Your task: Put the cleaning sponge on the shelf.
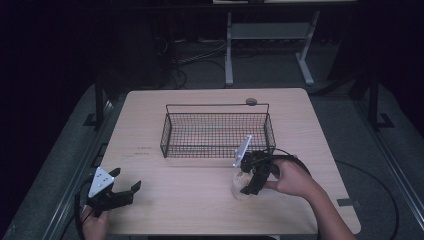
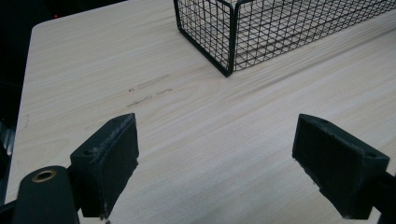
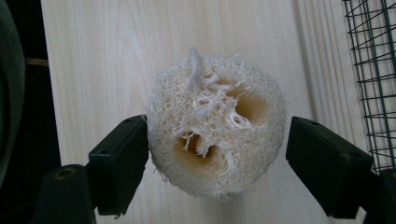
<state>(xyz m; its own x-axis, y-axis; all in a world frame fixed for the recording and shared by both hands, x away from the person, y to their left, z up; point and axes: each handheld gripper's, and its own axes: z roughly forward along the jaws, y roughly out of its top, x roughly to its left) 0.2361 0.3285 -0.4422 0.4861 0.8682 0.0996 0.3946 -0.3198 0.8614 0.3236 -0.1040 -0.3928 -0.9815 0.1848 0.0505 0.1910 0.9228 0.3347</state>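
Note:
A pale, round loofah sponge [image 1: 237,186] stands on the table in front of the basket, at the right. In the right gripper view the loofah [image 3: 215,126] shows its holed top face and a white string loop. My right gripper [image 1: 245,184] points down over it, and in its own view the right gripper [image 3: 217,123] has one pad at each side of the sponge. The left pad touches it, the right pad sits just off its edge, and the sponge looks unsquashed. My left gripper [image 1: 127,180] rests wide open at the table's front left, and its own view has the left gripper [image 2: 217,126] over bare wood.
A black wire basket [image 1: 215,105] with nothing in it stands mid-table, just beyond the sponge; its corner [image 2: 229,46] and its mesh side [image 3: 373,70] show in the gripper views. The light wooden table [image 1: 175,200] has a small round disc [image 1: 251,101] behind the basket.

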